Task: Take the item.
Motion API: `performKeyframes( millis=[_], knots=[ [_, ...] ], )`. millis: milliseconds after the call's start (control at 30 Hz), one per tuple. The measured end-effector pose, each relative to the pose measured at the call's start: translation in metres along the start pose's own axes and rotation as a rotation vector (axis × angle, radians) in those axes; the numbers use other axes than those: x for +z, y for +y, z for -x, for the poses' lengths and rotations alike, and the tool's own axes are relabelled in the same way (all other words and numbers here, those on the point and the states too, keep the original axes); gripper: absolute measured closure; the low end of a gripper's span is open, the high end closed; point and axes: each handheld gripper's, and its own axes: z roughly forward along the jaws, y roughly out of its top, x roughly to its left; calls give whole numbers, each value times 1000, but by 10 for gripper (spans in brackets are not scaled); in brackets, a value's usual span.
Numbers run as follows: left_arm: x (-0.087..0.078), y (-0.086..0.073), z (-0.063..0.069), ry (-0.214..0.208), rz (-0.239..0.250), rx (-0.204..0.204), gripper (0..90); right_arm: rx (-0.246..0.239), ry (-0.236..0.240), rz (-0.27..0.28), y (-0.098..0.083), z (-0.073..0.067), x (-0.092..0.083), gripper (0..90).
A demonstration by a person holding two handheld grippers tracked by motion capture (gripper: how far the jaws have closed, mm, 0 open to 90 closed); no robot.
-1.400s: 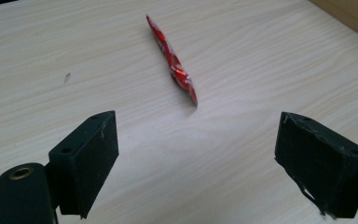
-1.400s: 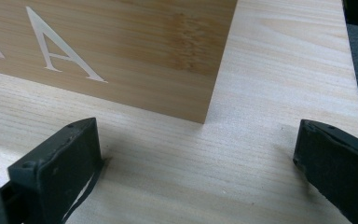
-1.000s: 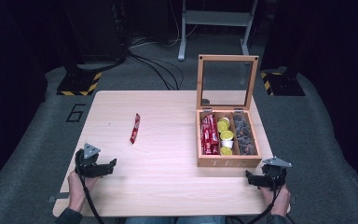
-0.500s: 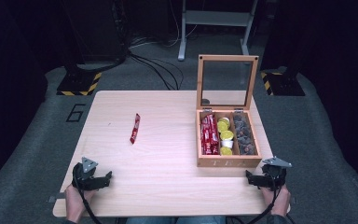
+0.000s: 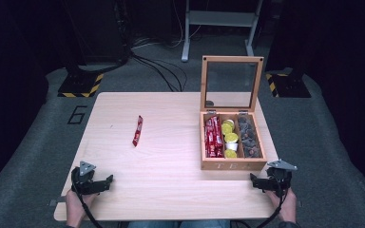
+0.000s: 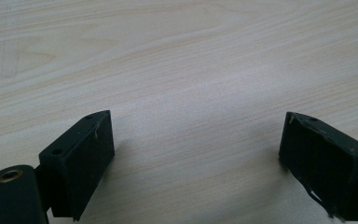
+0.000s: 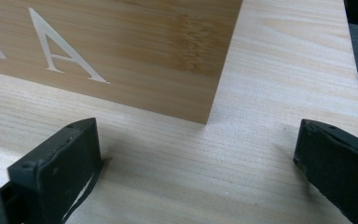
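A wooden tea box (image 5: pixel 233 164) stands at the table's right with its glass lid (image 5: pixel 229 84) raised; inside are red sachets (image 5: pixel 212 137), yellow-topped pods (image 5: pixel 230 139) and dark pods (image 5: pixel 249 137). One red sachet (image 5: pixel 137 130) lies alone on the table left of centre. My left gripper (image 5: pixel 105 182) rests low at the front left, open, with bare wood between its jaws (image 6: pixel 196 158). My right gripper (image 5: pixel 255 181) sits at the front right, open, just before the box's front right corner (image 7: pixel 205 119), whose face carries pale lettering (image 7: pixel 60 49).
The light wooden table (image 5: pixel 171 190) stands on grey floor with a "6" mark (image 5: pixel 77 114) at its left. Behind are black-and-yellow striped bases (image 5: pixel 80 85), cables (image 5: pixel 157 64) and a grey metal stand (image 5: pixel 218 21). The table's right edge (image 7: pixel 354 70) is close to my right gripper.
My left gripper has drawn back toward the table's front edge and dropped lower. The right gripper has stayed where it was.
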Motion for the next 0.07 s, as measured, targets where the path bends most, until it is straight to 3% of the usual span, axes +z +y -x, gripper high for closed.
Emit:
performKeyframes(
  millis=[67],
  knots=[
    [0, 0, 0, -2, -3, 2, 100, 0, 1, 0, 0, 0, 0, 0]
  ],
)
